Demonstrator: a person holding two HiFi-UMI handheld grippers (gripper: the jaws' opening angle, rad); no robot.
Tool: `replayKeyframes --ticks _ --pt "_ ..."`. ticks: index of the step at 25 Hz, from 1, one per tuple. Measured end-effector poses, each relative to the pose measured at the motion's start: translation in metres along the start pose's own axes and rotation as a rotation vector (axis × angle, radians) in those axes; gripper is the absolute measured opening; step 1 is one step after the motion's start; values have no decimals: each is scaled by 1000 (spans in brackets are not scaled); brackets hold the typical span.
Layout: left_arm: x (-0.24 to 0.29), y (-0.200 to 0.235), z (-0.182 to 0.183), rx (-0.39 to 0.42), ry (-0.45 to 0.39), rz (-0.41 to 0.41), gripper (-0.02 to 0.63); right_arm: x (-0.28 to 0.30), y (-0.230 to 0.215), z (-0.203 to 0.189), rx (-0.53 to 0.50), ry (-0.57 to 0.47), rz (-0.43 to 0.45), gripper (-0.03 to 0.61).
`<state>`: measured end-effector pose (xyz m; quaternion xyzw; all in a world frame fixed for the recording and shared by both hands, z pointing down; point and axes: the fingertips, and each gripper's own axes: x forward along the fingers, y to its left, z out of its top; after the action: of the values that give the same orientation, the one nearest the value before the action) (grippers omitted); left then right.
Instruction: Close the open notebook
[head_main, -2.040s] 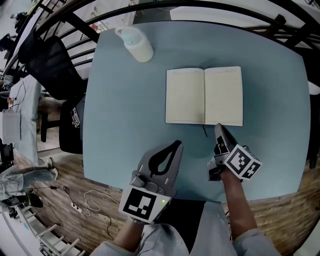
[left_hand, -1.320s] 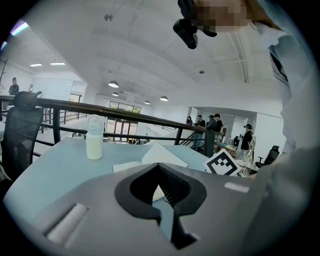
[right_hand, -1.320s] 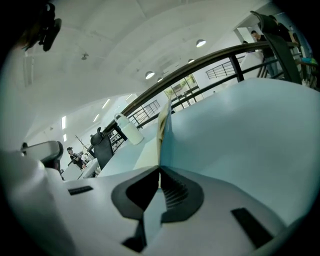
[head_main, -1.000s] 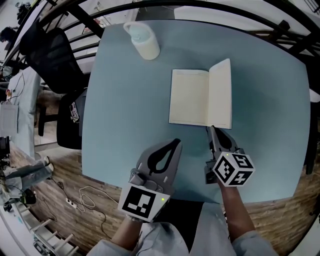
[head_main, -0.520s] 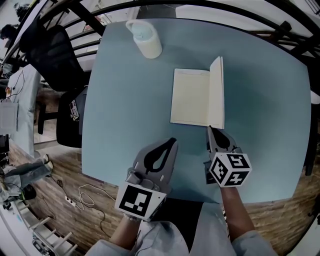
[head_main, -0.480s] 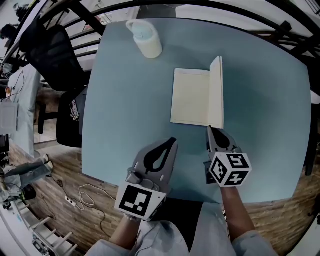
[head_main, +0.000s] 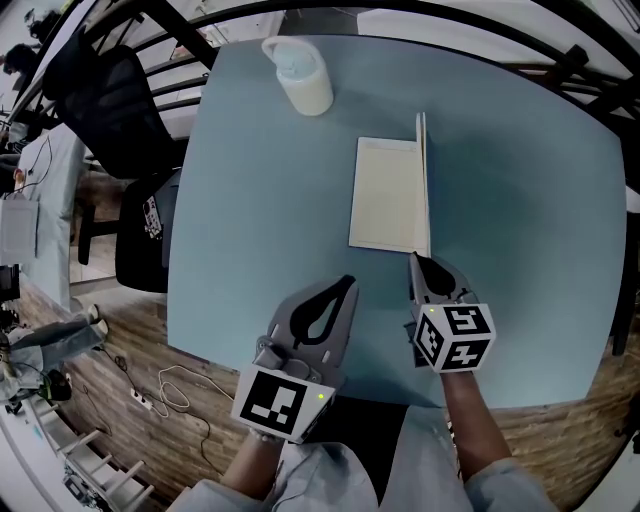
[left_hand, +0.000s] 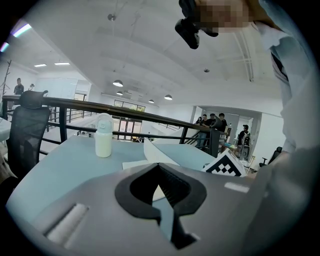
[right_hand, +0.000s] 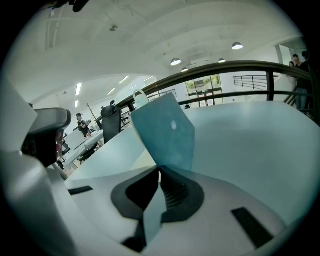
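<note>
The notebook (head_main: 385, 195) lies on the blue table (head_main: 250, 200) with its cream left page flat. Its right half (head_main: 423, 180) stands upright on edge; the blue outer cover (right_hand: 167, 135) fills the middle of the right gripper view. My right gripper (head_main: 416, 262) is shut on that cover's near corner, and the jaw tips (right_hand: 159, 170) pinch its lower edge. My left gripper (head_main: 348, 284) hovers near the table's front edge, left of the notebook, shut with nothing in it. In the left gripper view the raised cover (left_hand: 160, 152) shows just past the jaws (left_hand: 159, 165).
A white bottle (head_main: 300, 78) stands at the table's far left, also seen as the bottle (left_hand: 103, 136) in the left gripper view. A black office chair (head_main: 100, 110) sits off the table's left side. A dark railing runs behind the table; people stand beyond it.
The notebook's right half has swung up from flat to upright, turning toward the left page. My right gripper has rolled with it and shifted slightly left. The left gripper has stayed put.
</note>
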<state>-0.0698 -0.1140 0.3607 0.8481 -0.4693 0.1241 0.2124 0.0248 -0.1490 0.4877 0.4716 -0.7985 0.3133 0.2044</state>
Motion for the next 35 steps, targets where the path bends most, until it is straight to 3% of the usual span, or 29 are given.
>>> replayKeyframes --ticks 17,35 --pt "-12 18 -1 -16 -3 24 3 26 14 -13 -174 128 -6 9" --pt "-23 33 -6 -34 -15 38 3 44 19 -29 -398 285 -91 9"
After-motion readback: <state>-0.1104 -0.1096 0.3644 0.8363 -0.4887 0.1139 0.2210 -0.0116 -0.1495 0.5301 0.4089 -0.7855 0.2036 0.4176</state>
